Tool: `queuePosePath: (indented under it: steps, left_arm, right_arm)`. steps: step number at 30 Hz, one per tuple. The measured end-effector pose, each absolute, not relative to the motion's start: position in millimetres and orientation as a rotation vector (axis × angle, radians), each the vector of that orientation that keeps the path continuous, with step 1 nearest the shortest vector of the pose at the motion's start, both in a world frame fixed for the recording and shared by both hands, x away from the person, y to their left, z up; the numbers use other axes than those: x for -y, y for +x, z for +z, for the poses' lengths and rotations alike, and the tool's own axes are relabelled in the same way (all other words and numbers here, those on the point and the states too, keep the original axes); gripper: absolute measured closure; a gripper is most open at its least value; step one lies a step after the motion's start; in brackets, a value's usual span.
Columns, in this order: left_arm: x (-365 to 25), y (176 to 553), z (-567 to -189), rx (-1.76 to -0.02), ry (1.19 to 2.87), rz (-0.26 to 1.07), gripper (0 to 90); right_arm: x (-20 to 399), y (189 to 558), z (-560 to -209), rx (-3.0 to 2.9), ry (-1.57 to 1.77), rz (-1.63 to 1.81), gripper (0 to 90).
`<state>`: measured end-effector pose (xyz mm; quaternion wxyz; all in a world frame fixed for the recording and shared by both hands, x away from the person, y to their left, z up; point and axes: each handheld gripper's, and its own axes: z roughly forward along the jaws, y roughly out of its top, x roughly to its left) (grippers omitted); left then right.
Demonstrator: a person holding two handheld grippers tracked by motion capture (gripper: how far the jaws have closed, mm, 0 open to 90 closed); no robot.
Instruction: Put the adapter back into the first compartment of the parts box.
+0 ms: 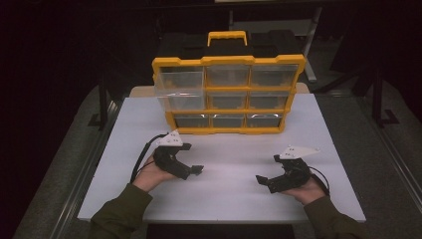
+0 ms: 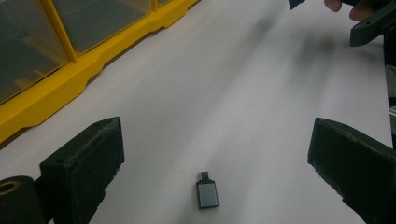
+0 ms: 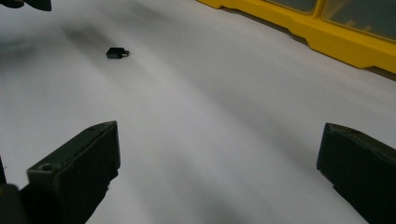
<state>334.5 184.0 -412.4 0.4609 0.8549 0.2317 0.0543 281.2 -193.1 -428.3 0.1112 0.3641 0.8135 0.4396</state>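
Note:
A small grey USB adapter lies flat on the white table, between the wide-apart jaws of my left gripper and close to its camera. In the right gripper view the same adapter sits far off at the upper left. My left gripper rests low over the table's front left, open and holding nothing. Opposite it at the front right, my right gripper is also open and empty, its jaws over bare table.
A yellow organizer box with several clear drawers stands upright at the back middle of the table. Its top left drawer is pulled out. Dark floor surrounds the table.

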Motion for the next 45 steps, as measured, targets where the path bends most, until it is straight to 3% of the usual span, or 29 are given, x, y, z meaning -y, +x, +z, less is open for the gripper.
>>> queuePosePath:
  steps: [11,13,24,45]
  left_arm:
    - [-182.1,333.6,-419.0,-0.578,2.123,0.134,7.0]
    - [-181.7,332.8,-420.2,-0.574,2.134,0.133,12.3]
    - [-177.2,330.2,-426.2,-0.568,2.184,0.16,23.6]
    - [-174.2,330.1,-440.1,-0.611,2.242,0.146,40.7]
  right_arm:
    - [192.9,282.2,-428.6,-2.39,1.066,1.29,0.0]
    - [193.1,282.6,-428.9,-2.39,1.064,1.289,0.0]
    - [192.4,282.5,-429.4,-2.394,1.063,1.284,0.0]
    - [191.3,282.3,-430.1,-2.402,1.055,1.278,0.0]
